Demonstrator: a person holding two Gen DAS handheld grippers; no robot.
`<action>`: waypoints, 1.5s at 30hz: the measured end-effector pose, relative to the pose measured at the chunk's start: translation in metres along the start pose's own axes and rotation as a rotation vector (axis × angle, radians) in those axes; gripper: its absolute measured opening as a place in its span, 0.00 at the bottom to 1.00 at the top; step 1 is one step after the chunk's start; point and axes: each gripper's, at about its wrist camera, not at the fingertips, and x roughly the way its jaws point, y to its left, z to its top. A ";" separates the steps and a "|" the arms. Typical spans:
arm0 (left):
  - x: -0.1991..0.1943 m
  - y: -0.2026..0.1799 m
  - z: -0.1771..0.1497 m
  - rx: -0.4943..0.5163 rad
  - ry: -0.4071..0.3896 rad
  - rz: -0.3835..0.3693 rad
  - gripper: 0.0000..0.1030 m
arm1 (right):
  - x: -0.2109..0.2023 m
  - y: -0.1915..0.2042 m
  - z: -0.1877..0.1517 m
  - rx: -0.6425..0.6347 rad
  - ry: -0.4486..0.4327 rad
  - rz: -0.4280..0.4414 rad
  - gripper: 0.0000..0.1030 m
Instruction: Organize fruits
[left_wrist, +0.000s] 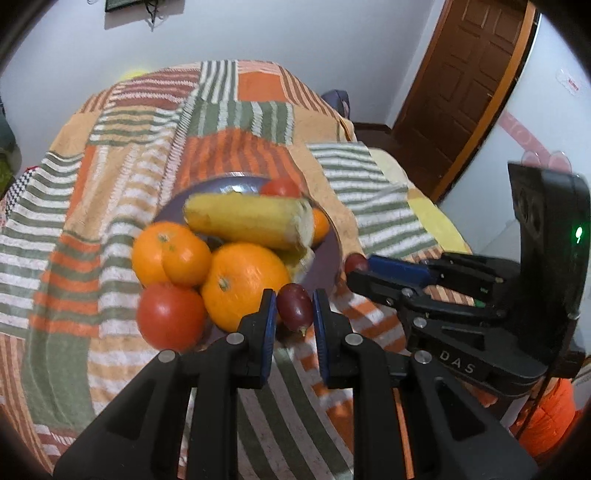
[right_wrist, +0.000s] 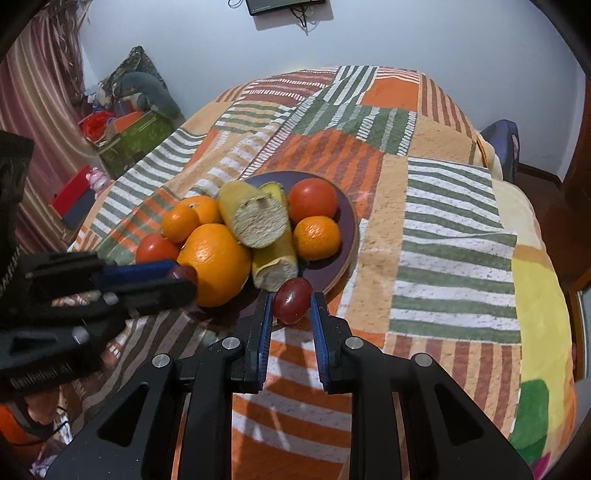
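Purple plate (right_wrist: 345, 236) | oranges 4 | tomatoes 2 | grapes 2

Purple plate (right_wrist: 347, 225) piled: three oranges (right_wrist: 216, 264), two tomatoes (right_wrist: 313, 205), two cut yellow corn-like pieces (right_wrist: 255, 218). One dark red grape (left_wrist: 294, 307) at 6 o'clock rim, another (right_wrist: 291, 301) near 5 o'clock, each between blue gripper pads.

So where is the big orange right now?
The big orange sits at the near edge of the purple plate, in front of the two small oranges, with a tomato to its left and the left tongs holding a grape beside it.
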 end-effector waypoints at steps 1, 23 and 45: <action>-0.002 0.003 0.004 -0.003 -0.010 0.008 0.19 | 0.001 -0.001 0.001 -0.002 -0.002 -0.002 0.19; 0.009 0.027 0.024 -0.021 -0.039 0.080 0.25 | 0.028 -0.005 0.011 -0.008 0.027 -0.002 0.20; -0.112 0.015 0.027 -0.065 -0.295 0.135 0.27 | -0.088 0.017 0.037 -0.040 -0.261 -0.060 0.33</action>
